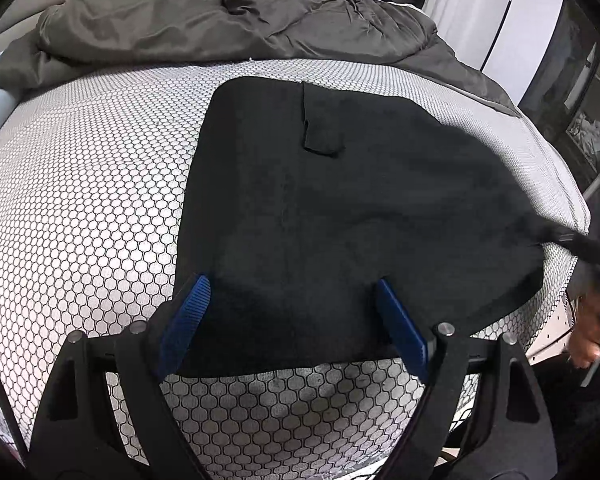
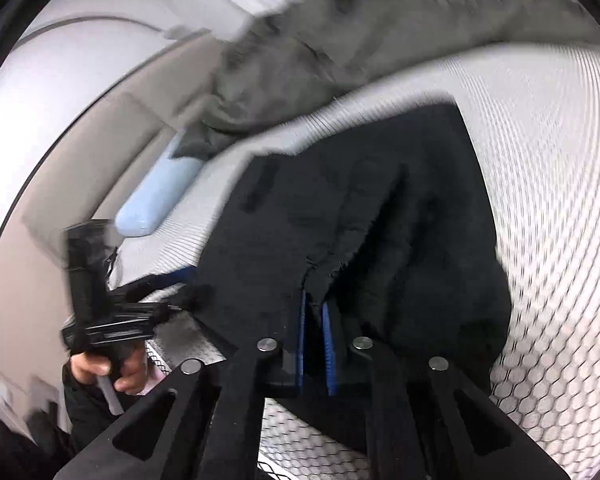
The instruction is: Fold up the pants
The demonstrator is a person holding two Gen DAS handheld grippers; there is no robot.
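The black pants (image 1: 340, 208) lie spread on a bed whose mattress (image 1: 80, 200) carries a white cover printed with a black honeycomb pattern; they sit toward the right half of the bed, with their near edge close to the mattress's front edge. The left claw (image 1: 290, 312) stands wide apart, its blue-padded fingers (image 1: 186, 320) straddling the near edge of the pants, with cloth lying between them ungripped. The right claw (image 2: 315, 340) has its blue pads drawn close together and pinches a bunched edge of the pants, the cloth rising in folds just ahead of the fingertips. From the right wrist view, which is blurred, the left claw (image 2: 168, 300) shows at the pants' far edge, held in a bare hand (image 2: 108, 372). A rumpled grey-green duvet (image 1: 204, 12) is heaped across the far end of the bed, and a pale blue bolster (image 2: 156, 200) lies along the mattress's side.
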